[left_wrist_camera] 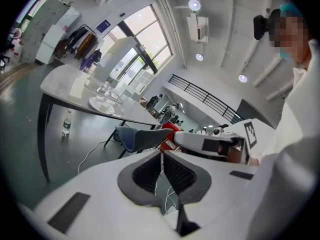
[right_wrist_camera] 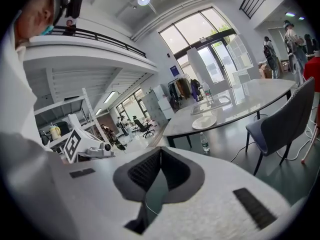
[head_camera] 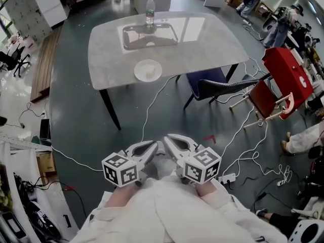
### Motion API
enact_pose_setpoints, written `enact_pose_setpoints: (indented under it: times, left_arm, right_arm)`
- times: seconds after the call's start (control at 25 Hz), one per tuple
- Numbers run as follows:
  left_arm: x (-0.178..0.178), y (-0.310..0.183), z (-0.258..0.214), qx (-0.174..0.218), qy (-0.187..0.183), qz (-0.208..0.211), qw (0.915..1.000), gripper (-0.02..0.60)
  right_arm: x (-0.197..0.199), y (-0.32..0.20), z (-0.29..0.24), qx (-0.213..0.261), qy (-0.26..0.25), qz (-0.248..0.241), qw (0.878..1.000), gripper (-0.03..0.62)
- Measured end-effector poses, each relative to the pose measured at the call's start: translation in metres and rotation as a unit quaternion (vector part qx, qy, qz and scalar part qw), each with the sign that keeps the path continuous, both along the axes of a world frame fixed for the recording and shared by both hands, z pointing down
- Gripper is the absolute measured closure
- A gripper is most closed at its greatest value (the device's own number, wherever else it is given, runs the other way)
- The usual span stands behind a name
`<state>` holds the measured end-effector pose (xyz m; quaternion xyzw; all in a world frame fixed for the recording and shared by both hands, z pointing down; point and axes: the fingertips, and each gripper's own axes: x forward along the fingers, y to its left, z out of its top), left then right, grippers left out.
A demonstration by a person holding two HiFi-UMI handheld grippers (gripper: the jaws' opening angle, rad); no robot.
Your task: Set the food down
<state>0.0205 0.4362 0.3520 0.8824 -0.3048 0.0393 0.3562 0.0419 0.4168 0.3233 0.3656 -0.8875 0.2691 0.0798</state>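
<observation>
I see no food in either gripper. A white plate (head_camera: 148, 70) lies near the front edge of the grey table (head_camera: 202, 44); whether anything is on it I cannot make out. It also shows in the left gripper view as the plate (left_wrist_camera: 102, 104) and in the right gripper view as the plate (right_wrist_camera: 204, 121). My left gripper (head_camera: 153, 147) and right gripper (head_camera: 171, 142) are held close to the person's body, well short of the table, tips nearly touching. The left gripper (left_wrist_camera: 161, 155) is shut with nothing in it, and so is the right gripper (right_wrist_camera: 160, 156).
A shallow tray (head_camera: 150, 36) and a water bottle (head_camera: 150, 10) stand at the table's far side. Another bottle (right_wrist_camera: 204, 143) stands on the floor under the table. A dark chair (head_camera: 217, 85) is at the table's right, a red folding chair (head_camera: 283, 80) beyond it. White cables (head_camera: 152, 105) cross the floor.
</observation>
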Motion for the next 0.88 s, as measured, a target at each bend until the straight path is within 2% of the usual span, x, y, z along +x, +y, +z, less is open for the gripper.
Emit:
enact_pose_setpoints:
  times: [0.2,0.4,0.56,0.88]
  left_arm:
    - [0.002,-0.063,-0.002,0.001,-0.005,-0.024,0.9997,0.555]
    - [0.005,-0.127,-0.008,0.020,-0.027,-0.040,0.9986,0.555]
    - [0.015,-0.170,-0.007,0.022,-0.025,-0.051,0.9982,0.555]
    - [0.019,-0.208,-0.001,0.010,-0.029,-0.074,0.9968,0.555]
  right_arm:
    - [0.006,-0.064,-0.006,0.009,0.011,-0.020,1.000,0.592]
    - [0.014,-0.124,-0.007,0.006,0.010,-0.035,0.999,0.592]
    - [0.023,-0.167,-0.008,0.013,0.013,-0.049,0.999,0.592]
    - [0.033,-0.209,-0.001,-0.004,0.004,-0.056,0.998,0.592]
